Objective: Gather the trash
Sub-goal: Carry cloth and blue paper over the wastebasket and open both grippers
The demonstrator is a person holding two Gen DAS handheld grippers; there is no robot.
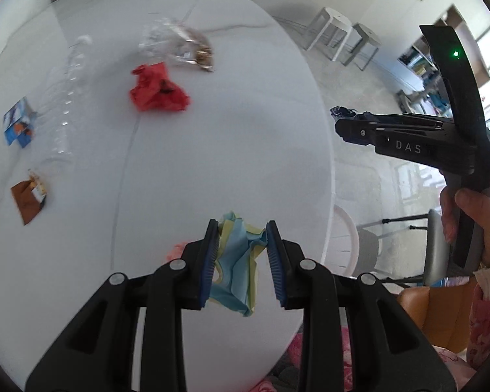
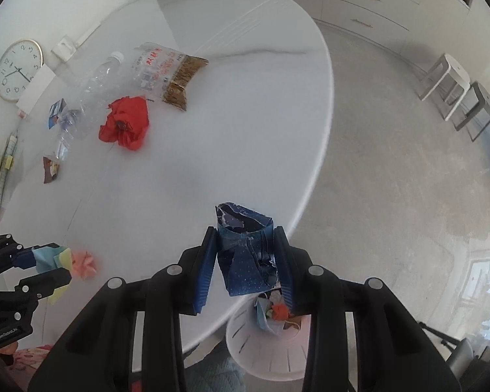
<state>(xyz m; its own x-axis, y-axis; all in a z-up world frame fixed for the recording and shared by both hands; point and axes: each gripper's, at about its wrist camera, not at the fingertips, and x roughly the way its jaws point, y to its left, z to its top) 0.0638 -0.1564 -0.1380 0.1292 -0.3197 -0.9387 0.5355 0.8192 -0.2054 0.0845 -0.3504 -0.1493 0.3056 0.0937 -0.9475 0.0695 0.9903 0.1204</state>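
While our left gripper (image 1: 242, 258) is pinching blue-yellow paper (image 1: 236, 268), our right gripper (image 2: 245, 264) is clamping dark blue paper (image 2: 246, 254), partly hiding the bin (image 2: 268, 352).

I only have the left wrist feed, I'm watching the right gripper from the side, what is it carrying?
Observer: The right gripper is shut on a dark blue paper wad with small white specks.
Operator: Is there a bin near it?
Observer: Yes, a white slotted basket stands on the floor beside the table, below the wad.
Operator: Anything in it already?
Observer: Some crumpled scraps, one orange-red, lie inside.
Operator: Is there anything beside my yellow and blue paper?
Observer: A small pink crumpled piece lies on the table right next to the left gripper.
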